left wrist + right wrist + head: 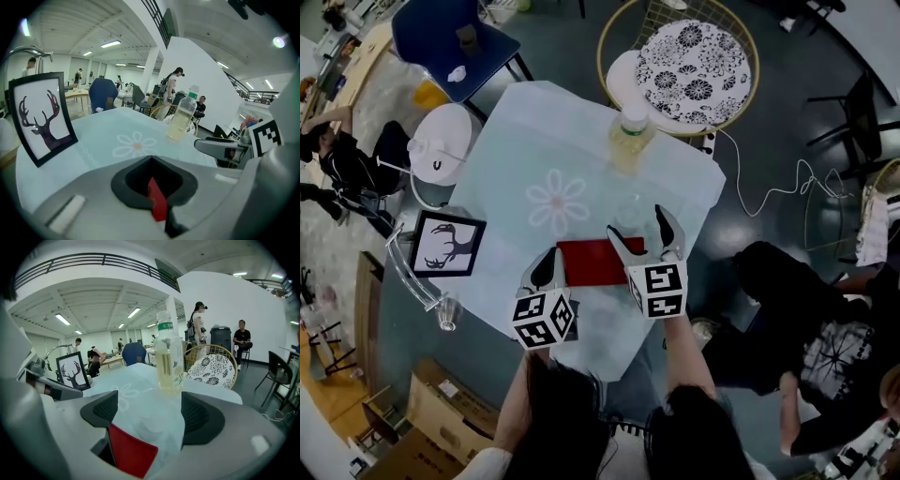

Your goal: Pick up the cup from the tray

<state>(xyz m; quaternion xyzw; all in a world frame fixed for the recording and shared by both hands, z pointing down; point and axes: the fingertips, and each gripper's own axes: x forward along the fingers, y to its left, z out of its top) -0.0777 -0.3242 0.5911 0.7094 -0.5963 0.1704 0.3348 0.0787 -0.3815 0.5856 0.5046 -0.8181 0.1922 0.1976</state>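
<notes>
A red flat tray (pixel 598 261) lies on the pale blue flower-print tablecloth (pixel 553 202). Just beyond its far right corner I make out a faint clear cup (pixel 628 214), hard to see; it also shows dimly between the right jaws (pixel 149 423). My right gripper (pixel 643 232) is open, jaws spread over that corner, with the tray (pixel 131 453) low between them. At the tray's left edge my left gripper (pixel 547 269) is shut, and a sliver of the red tray (pixel 157 201) shows through the slot between its jaws.
A bottle of yellowish liquid (pixel 630 136) stands at the table's far side. A framed deer picture (pixel 447 244) leans at the left edge. A wicker chair with a patterned cushion (pixel 694 61), a blue chair (pixel 450 42) and seated people (pixel 811 328) surround the table.
</notes>
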